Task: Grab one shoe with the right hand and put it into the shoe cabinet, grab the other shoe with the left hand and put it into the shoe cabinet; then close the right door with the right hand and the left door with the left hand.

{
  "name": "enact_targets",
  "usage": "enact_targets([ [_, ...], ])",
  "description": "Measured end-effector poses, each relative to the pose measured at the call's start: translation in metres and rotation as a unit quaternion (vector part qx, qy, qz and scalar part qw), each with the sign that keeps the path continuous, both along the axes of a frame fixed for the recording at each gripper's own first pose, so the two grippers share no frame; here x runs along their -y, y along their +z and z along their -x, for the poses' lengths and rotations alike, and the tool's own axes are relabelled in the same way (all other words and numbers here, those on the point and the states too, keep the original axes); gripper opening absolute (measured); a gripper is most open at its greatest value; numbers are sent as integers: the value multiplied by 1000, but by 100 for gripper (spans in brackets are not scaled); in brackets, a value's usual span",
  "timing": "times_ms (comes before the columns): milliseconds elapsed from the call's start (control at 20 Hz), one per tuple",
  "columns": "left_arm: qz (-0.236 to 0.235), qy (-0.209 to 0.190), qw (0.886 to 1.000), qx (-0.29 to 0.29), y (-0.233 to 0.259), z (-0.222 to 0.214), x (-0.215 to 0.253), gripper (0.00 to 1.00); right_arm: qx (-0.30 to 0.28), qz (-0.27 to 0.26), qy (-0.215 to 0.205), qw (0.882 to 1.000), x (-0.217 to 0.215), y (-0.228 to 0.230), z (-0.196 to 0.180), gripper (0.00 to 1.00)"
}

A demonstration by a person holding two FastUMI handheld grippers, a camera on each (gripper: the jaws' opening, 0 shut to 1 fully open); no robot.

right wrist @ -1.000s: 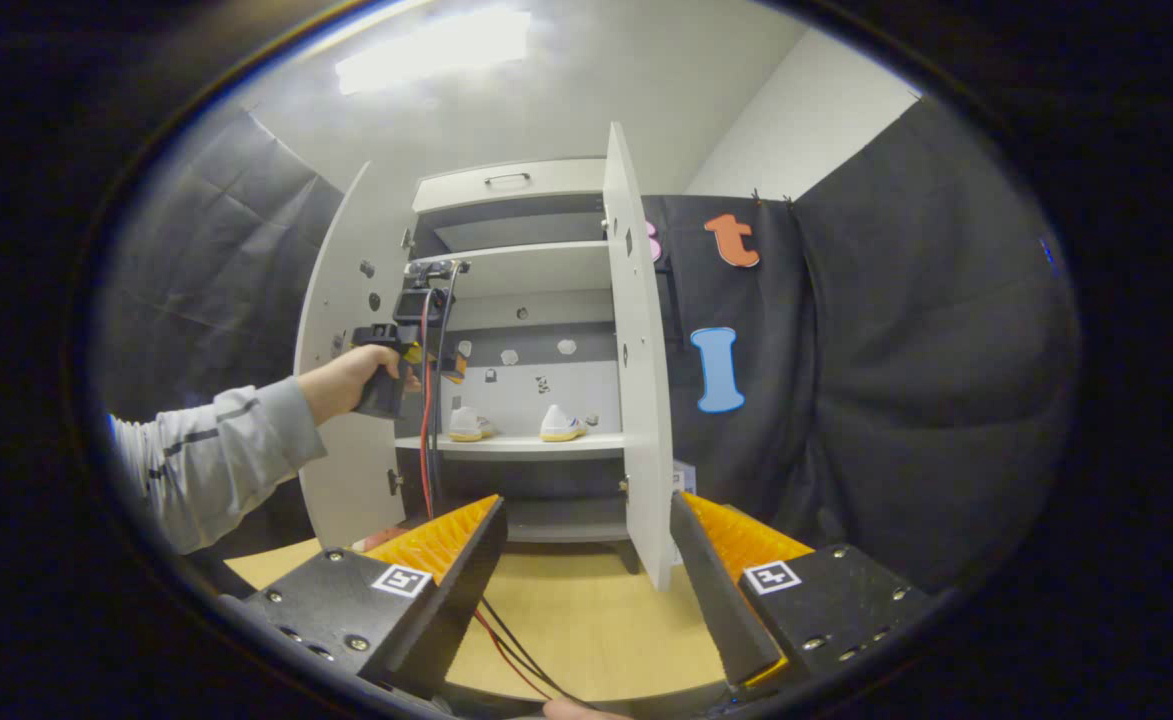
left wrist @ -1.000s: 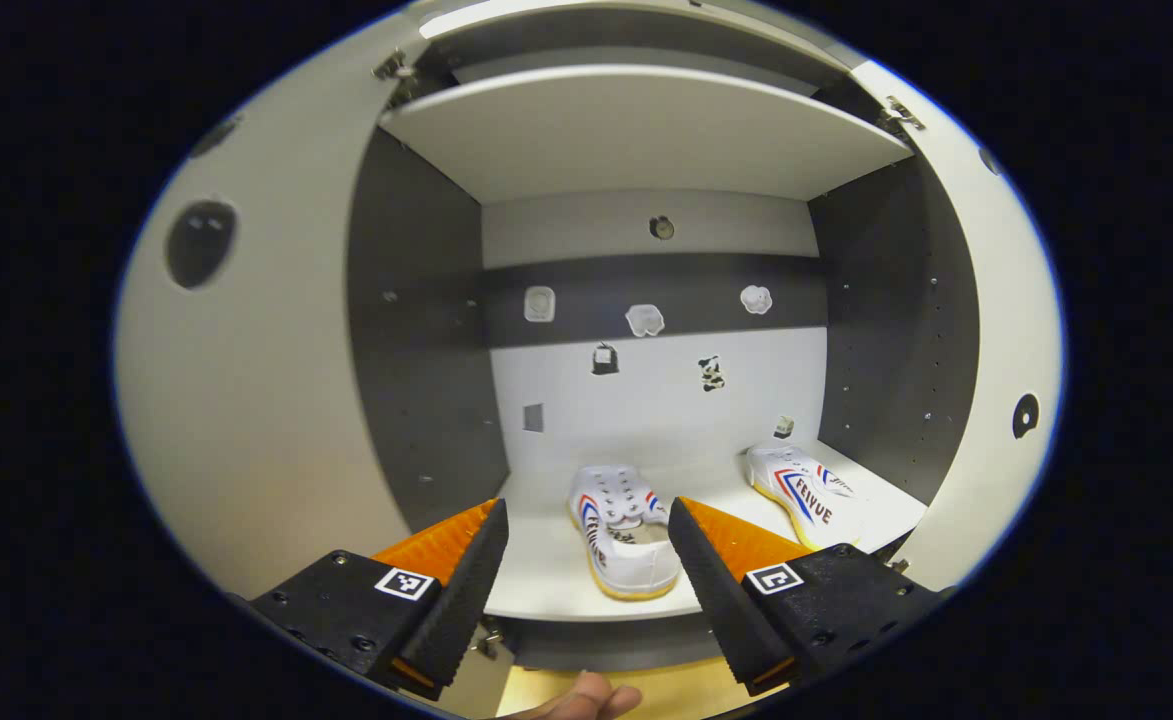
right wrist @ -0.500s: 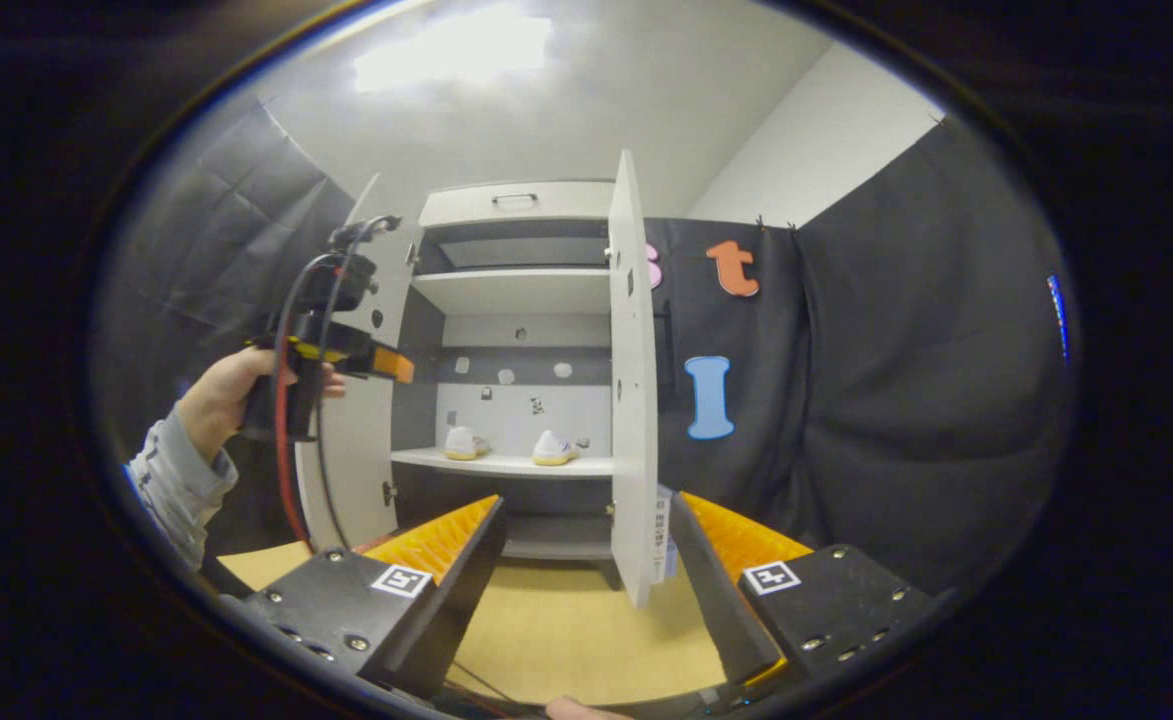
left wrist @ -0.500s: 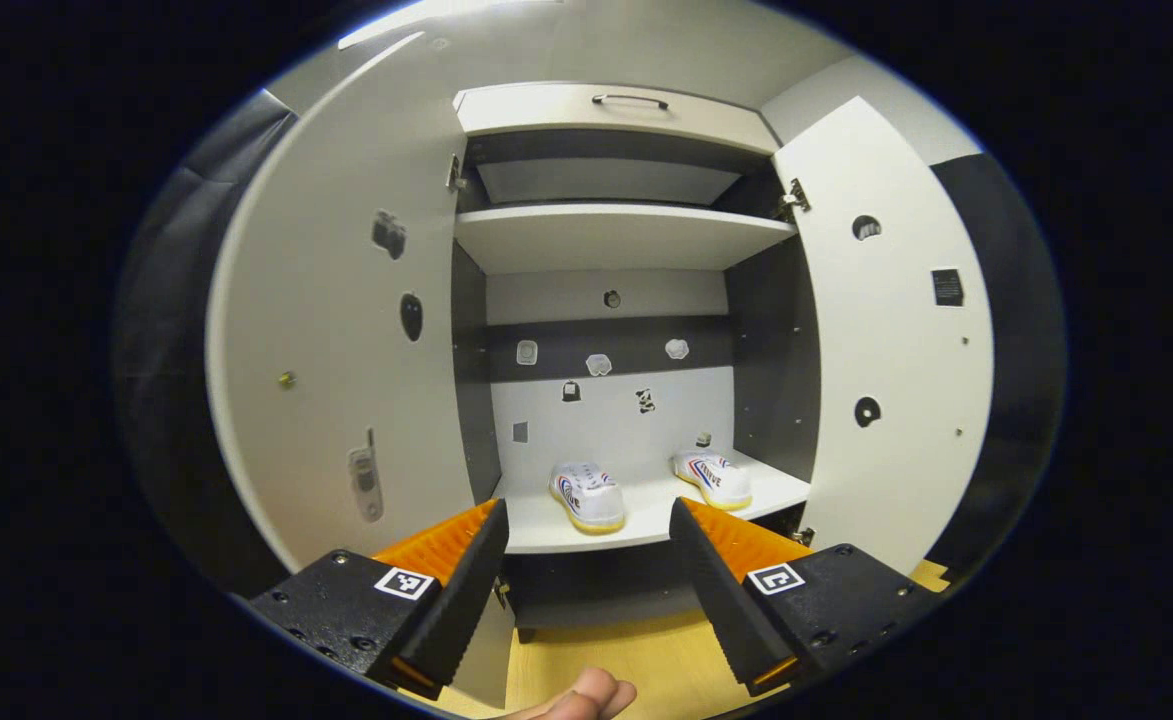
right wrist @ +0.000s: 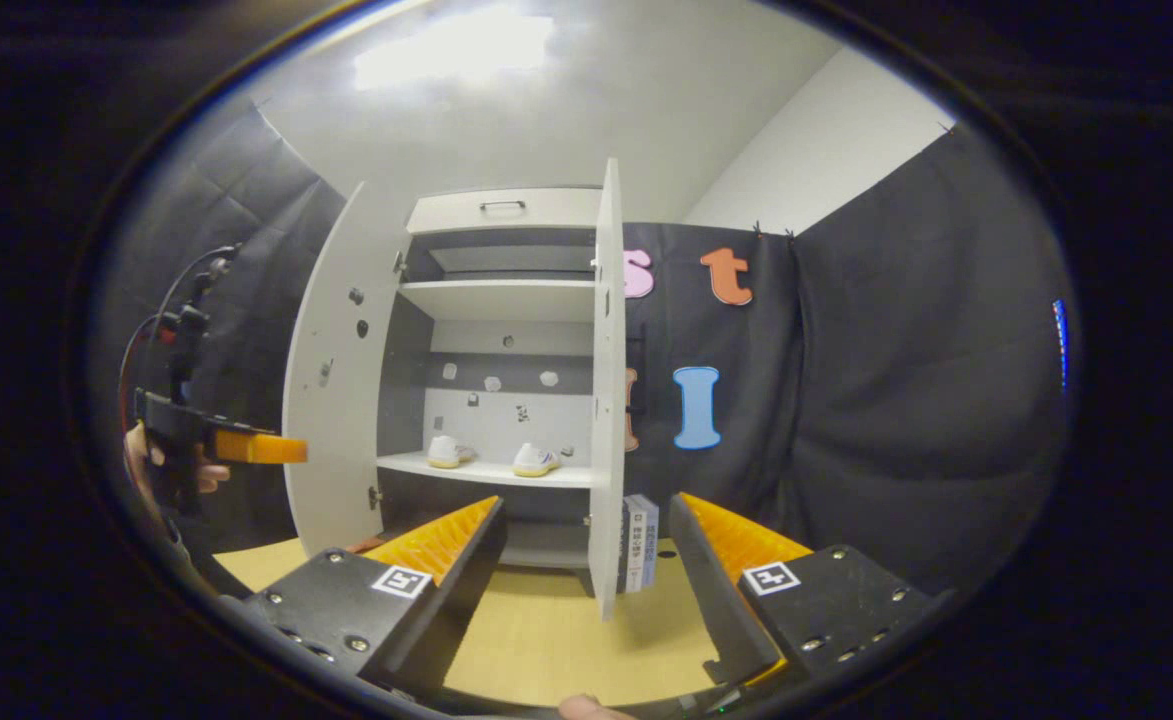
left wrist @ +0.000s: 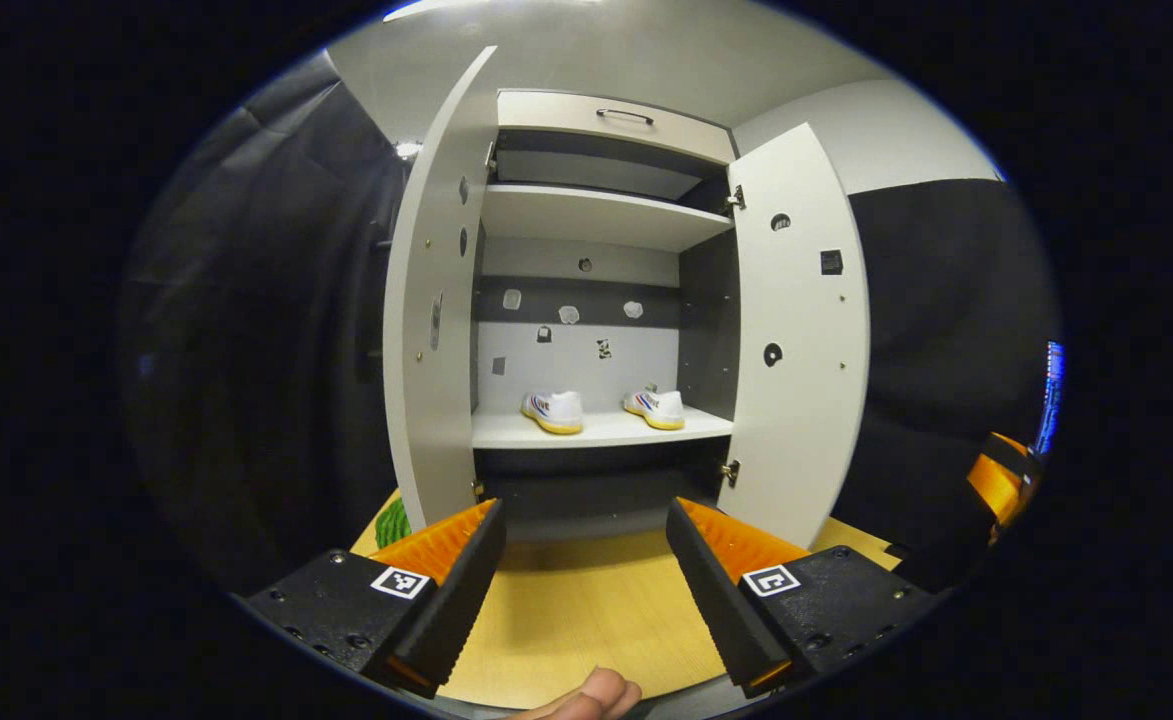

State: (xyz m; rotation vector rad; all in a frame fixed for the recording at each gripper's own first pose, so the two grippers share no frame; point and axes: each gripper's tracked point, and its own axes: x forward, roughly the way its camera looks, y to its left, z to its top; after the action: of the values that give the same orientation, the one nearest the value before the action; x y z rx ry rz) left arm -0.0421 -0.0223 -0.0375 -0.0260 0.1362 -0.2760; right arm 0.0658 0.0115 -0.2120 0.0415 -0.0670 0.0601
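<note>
Two white shoes with red and blue stripes stand on the cabinet's lower shelf: one shoe on the left, the other shoe on the right. In the right gripper view the same shoes sit side by side. Both doors stand wide: the left door and the right door. My left gripper is open and holds nothing, back from the cabinet. My right gripper is open too, with the right door's edge straight ahead. The left gripper also shows there, held by a hand.
A light wooden floor lies in front of the cabinet. A few books stand behind the right door. An upper shelf and a drawer with a handle top the cabinet. Something green lies by the left door's foot.
My left gripper has pulled back out of the cabinet, so the shoes look far smaller. In the right gripper view the hand with the left gripper has moved left and down, away from the shelf.
</note>
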Motion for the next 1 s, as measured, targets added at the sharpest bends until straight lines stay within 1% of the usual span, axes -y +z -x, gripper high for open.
enact_targets([
  [50, 7, -5, 1000, 0, -7, 16, -2, 99, -2, 8, -5, 1000, 10, 5, -3, 98],
  [200, 9, -1, 1000, 24, -11, 40, -13, 96, -18, 31, -14, 999, 38, 15, -17, 97],
  [250, 8, -9, 999, 31, -10, 46, -12, 94, -24, 32, -19, 999, 50, 18, -23, 98],
  [300, 5, -20, 999, 44, -6, 51, -10, 96, -26, 30, -24, 999, 61, 21, -30, 97],
  [400, 0, -34, 998, 51, -8, 56, -8, 96, -29, 17, -37, 999, 89, 32, -49, 97],
  [500, 0, -42, 998, 43, -13, 57, -7, 96, -26, 4, -40, 999, 111, 45, -72, 97],
  [600, 3, -44, 998, 41, -14, 53, -8, 96, -12, 10, -43, 999, 133, 64, -99, 98],
  [700, 14, -53, 998, 35, -19, 53, -6, 96, -3, 26, -31, 999, 142, 78, -124, 98],
  [800, 22, -60, 997, 40, -19, 52, -8, 96, -10, 36, -30, 999, 152, 84, -151, 97],
  [900, 29, -73, 995, 54, -15, 54, -10, 96, -18, 26, -27, 999, 156, 86, -176, 97],
  [1000, 31, -68, 994, 75, -10, 53, -23, 96, -31, 19, -28, 999, 158, 80, -201, 97],
])
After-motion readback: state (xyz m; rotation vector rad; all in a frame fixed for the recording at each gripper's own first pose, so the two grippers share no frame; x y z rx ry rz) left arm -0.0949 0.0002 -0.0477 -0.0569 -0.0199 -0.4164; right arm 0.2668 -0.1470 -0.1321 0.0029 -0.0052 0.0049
